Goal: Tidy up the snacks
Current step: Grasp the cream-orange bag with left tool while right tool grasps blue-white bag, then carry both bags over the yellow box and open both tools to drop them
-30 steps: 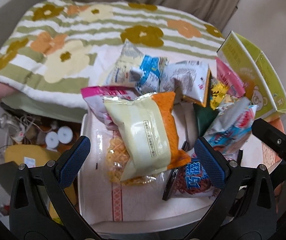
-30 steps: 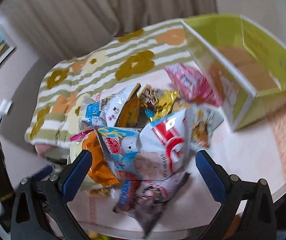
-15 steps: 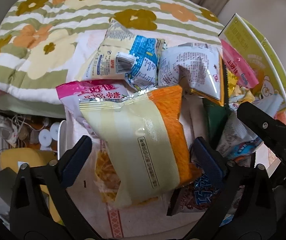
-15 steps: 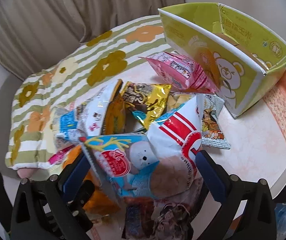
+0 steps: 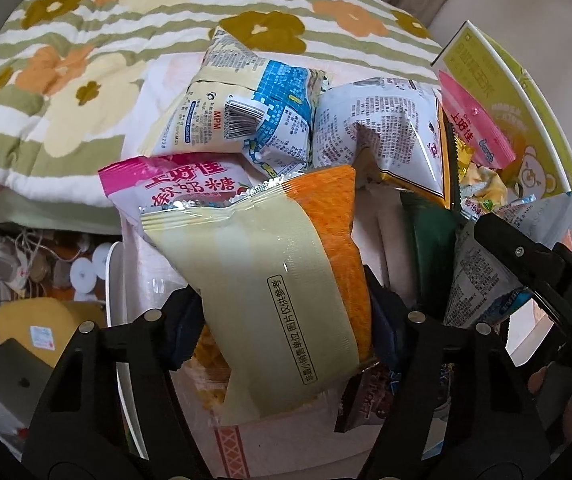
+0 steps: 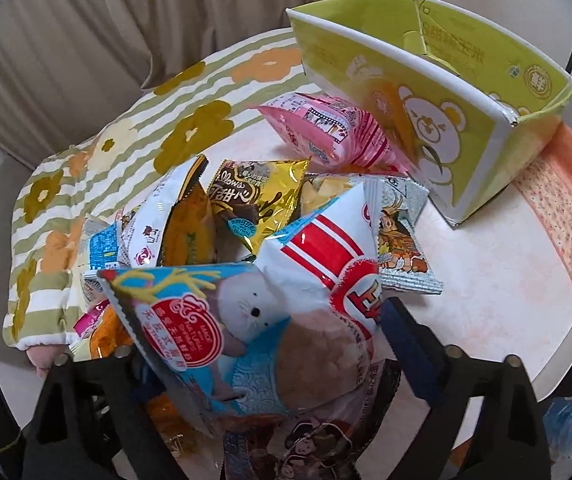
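A pile of snack bags lies on a round pale table (image 6: 498,292). My left gripper (image 5: 281,320) has closed its jaws on both sides of a cream and orange bag (image 5: 269,276) at the near edge of the pile. My right gripper (image 6: 261,340) has closed on a blue and white bag with a seal picture (image 6: 253,320). An open yellow-green box with a bear print (image 6: 438,92) stands at the table's far right; it also shows in the left wrist view (image 5: 518,136). A pink bag (image 6: 330,128) leans against it.
A pink and white candy bag (image 5: 181,184), a blue and cream bag (image 5: 245,116) and a white bag (image 5: 390,136) lie behind the cream bag. A gold bag (image 6: 261,196) sits mid-pile. A flowered blanket (image 5: 85,60) lies behind the table. Clutter (image 5: 25,268) sits on the floor at left.
Both grippers have moved forward into the pile and their jaws have narrowed, the left onto the cream and orange bag, the right onto the seal bag.
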The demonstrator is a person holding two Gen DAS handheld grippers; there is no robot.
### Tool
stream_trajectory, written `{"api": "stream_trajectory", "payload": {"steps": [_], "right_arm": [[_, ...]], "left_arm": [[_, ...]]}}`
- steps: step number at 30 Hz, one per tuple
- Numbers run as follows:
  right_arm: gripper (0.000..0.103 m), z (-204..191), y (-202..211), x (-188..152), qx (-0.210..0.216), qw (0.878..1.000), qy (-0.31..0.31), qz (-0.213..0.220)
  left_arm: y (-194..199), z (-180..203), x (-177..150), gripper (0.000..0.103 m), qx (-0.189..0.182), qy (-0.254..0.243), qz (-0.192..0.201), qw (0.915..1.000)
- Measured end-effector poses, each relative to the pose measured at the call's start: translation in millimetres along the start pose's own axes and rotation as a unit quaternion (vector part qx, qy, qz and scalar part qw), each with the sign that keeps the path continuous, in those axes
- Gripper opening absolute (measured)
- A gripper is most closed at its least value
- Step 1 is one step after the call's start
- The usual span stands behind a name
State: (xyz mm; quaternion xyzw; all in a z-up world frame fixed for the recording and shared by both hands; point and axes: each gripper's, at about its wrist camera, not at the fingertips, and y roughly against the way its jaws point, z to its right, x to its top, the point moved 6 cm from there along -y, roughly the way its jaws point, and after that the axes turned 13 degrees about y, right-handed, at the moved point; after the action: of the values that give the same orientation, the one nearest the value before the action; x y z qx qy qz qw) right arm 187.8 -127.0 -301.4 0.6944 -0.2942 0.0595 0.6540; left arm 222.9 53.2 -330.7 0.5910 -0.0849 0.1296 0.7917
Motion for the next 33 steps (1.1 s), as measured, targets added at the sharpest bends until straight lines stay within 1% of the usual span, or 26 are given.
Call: {"api": "stream_trajectory", "payload": {"steps": [1,4,10,17,21,25,29,33], "right_arm": [[0.071,-1,2,0,0.011,1.000,0.001,0.002],[0.067,-5,8,0,0.024,1.000,0.007,0.005],[0.066,-8,27,2,0.053,0.998,0.008,0.018],[0.066,-9,68,16,0.067,0.995,0.032,0.059],[0.066,-4,92,32,0.067,0.992,0.057,0.089],[0.066,9,115,50,0.065,0.989,0.075,0.113],[0.066,38,137,70,0.062,0.983,0.092,0.143],[0.066,74,145,89,0.079,0.980,0.108,0.148]], "left_arm": [[1,0,-1,0.065,0.001,0.001,0.001,1.0000],[7,1,-2,0.065,0.004,0.002,0.006,1.0000],[31,7,-2,0.065,0.007,0.000,0.027,0.9996],[64,22,6,0.065,-0.009,-0.008,0.053,0.9985],[90,44,14,0.065,-0.018,-0.026,0.082,0.9961],[110,77,24,0.065,-0.031,-0.042,0.108,0.9928],[124,117,31,0.065,-0.041,-0.051,0.130,0.9894],[132,161,34,0.065,-0.049,-0.046,0.151,0.9862]]}}
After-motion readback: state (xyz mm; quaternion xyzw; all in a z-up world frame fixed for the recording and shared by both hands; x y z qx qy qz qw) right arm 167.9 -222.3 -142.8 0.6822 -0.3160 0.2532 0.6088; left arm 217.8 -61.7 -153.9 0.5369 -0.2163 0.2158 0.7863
